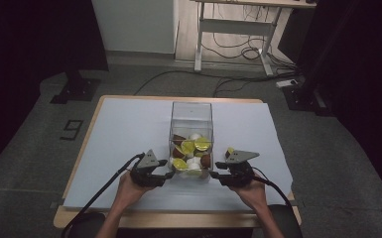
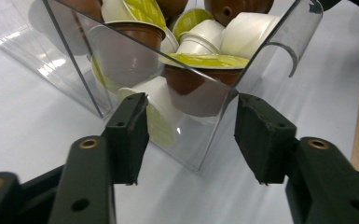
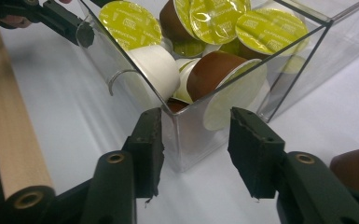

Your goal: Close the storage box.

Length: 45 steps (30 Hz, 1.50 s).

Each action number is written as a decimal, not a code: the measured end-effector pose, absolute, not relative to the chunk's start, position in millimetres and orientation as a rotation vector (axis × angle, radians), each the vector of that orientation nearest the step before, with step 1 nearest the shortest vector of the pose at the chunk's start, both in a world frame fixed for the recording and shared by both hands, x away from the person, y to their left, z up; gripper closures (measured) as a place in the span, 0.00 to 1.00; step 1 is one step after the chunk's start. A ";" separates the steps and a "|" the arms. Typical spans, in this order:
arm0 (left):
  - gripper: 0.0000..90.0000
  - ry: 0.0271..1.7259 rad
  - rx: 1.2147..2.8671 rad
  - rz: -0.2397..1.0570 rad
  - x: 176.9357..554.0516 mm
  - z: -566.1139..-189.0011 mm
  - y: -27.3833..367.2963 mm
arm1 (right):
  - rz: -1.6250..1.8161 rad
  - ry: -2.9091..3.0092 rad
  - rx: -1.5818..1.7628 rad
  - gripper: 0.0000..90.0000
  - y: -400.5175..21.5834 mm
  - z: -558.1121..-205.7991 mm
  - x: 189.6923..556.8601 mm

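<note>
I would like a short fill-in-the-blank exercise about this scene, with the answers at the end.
1. The coffee capsules lie inside a clear ____ box.
2. The left gripper straddles a ____ of that box.
3. One capsule lies outside, beside the ____ gripper.

Missing words: plastic; corner; right

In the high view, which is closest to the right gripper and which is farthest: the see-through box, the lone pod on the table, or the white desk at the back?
From the right gripper:
1. The see-through box, just to its left, and the lone pod, just behind it on the table, are too close to call.
2. The white desk, far back on the floor.
</note>
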<state>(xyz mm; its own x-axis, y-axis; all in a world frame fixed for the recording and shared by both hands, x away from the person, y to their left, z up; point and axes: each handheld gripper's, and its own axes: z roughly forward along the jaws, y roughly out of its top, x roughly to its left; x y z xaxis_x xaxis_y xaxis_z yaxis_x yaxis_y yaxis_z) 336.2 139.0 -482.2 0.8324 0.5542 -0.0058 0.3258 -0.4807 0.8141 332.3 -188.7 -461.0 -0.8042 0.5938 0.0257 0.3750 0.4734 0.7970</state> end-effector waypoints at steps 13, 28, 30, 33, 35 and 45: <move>0.62 0.656 2.106 0.330 342.4 -482.0 137.6 | 1.187 2.451 0.850 0.72 -180.0 -461.9 336.2; 0.69 0.682 2.087 0.355 348.1 -483.2 136.3 | 1.168 2.413 0.902 0.76 -185.2 -455.5 335.0; 0.69 0.684 2.084 0.361 348.3 -483.5 136.0 | 1.173 2.430 0.901 0.74 -184.9 -455.4 333.8; 0.72 0.694 2.081 0.384 348.4 -484.3 135.2 | 1.180 2.441 0.898 0.73 -183.7 -456.0 332.3; 0.73 0.704 2.074 0.388 349.1 -484.9 134.9 | 1.195 2.445 0.898 0.73 -183.2 -456.0 332.3; 0.73 0.719 2.057 0.376 350.4 -486.3 135.2 | 1.216 2.469 0.858 0.74 -167.8 -456.0 335.9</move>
<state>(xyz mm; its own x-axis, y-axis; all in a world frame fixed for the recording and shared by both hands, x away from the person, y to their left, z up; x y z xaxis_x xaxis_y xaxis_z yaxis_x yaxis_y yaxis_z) 350.4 135.2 -486.3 0.7852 0.6192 -0.0081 0.3467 -0.4288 0.8342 335.9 -167.8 -456.0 -0.7924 0.6093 0.0278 0.3935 0.4759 0.7865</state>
